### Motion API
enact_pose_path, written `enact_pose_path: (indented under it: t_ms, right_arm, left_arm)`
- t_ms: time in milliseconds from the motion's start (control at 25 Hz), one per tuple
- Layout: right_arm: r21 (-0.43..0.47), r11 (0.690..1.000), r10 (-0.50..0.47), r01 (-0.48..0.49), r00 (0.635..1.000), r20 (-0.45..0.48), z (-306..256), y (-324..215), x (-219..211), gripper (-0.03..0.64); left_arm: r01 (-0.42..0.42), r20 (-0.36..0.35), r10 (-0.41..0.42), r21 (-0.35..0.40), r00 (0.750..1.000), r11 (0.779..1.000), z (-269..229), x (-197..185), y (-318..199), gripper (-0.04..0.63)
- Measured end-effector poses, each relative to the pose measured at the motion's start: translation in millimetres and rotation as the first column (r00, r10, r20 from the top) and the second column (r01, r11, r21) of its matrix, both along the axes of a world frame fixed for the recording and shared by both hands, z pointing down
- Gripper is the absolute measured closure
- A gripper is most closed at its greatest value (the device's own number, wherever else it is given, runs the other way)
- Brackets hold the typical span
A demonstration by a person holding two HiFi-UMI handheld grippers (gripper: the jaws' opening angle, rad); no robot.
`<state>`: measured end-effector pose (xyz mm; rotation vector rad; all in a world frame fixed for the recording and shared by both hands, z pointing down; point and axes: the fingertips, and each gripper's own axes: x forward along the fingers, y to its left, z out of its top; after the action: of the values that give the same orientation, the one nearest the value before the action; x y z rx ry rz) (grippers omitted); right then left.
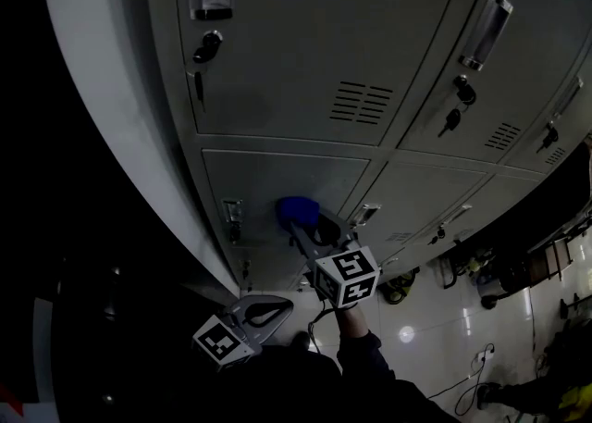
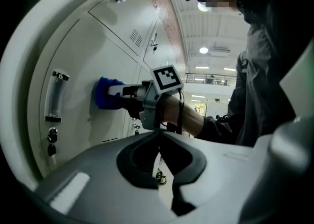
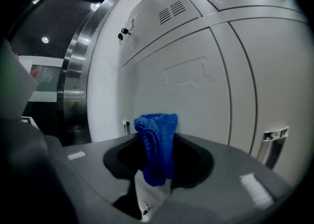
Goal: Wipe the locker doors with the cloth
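A blue cloth (image 1: 297, 211) is bunched against a lower grey locker door (image 1: 268, 180), and my right gripper (image 1: 302, 227) is shut on it. In the right gripper view the cloth (image 3: 157, 144) stands up between the jaws, close to the door (image 3: 196, 90). From the left gripper view, the cloth (image 2: 104, 93) presses on the door face beside a handle (image 2: 54, 96). My left gripper (image 1: 264, 305) hangs low, away from the lockers, its jaws closed together with nothing between them (image 2: 158, 144).
Rows of grey lockers (image 1: 314, 32) with handles, keys (image 1: 205, 46) and vents (image 1: 361, 102) fill the view. A rounded white end panel (image 1: 102, 88) borders them on the left. Glossy floor with cables and equipment (image 1: 481, 273) lies to the right.
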<state>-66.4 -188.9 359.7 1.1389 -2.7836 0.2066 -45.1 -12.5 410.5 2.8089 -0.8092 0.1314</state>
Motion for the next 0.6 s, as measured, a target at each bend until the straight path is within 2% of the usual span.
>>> enact_pose_path:
  t_ms: [240,600]
  right_arm:
    - [0.003,0.999,0.044,-0.044,0.999,-0.002,0,-7,43,0.472]
    - [0.001,0.998,0.061,-0.061,0.998,-0.001,2,-14,88,0.471]
  left_arm:
    - [-0.030,0.009,0.030,0.019,1.000,0.999,21,29,-7,0.598]
    - [-0.063,-0.009,0.063,0.012,0.998,0.998,5,75,-15,0.598]
